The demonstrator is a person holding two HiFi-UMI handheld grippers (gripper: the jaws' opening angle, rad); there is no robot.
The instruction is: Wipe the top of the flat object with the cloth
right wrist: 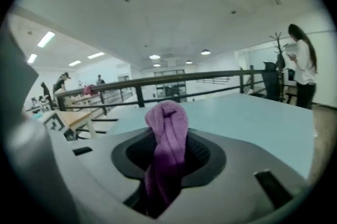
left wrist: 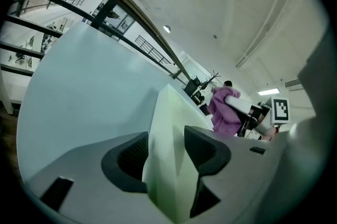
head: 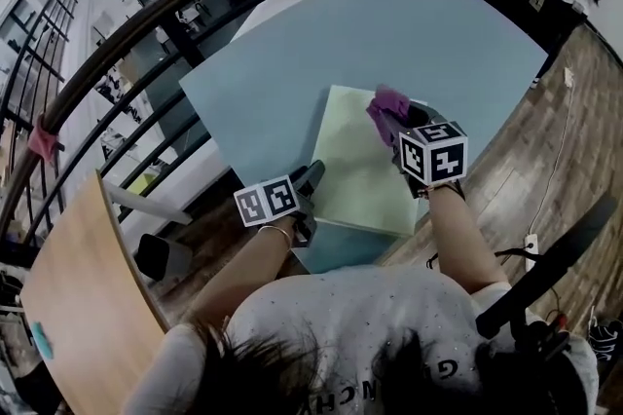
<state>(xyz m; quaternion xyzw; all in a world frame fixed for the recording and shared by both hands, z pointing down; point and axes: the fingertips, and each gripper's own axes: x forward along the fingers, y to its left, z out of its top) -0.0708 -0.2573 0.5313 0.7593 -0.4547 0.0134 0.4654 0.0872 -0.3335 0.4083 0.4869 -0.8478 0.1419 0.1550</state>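
One left gripper (head: pixel 313 177), one right gripper (head: pixel 394 123), one cloth (head: pixel 389 101), one flat object (head: pixel 360 171), one table (head: pixel 389 23)

The flat object (head: pixel 362 171) lies on the table (head: pixel 389 23), at its near edge, straight before me. My left gripper (head: pixel 313 175) sits at the object's left edge near the front corner, with that edge between its jaws. My right gripper (head: pixel 389 123) is at the far right corner, the cloth (head: pixel 389 100) pinched in its jaws over that corner. A railing (right wrist: pixel 184 77) runs behind the table, and a person (right wrist: pixel 301 68) stands beyond its right side
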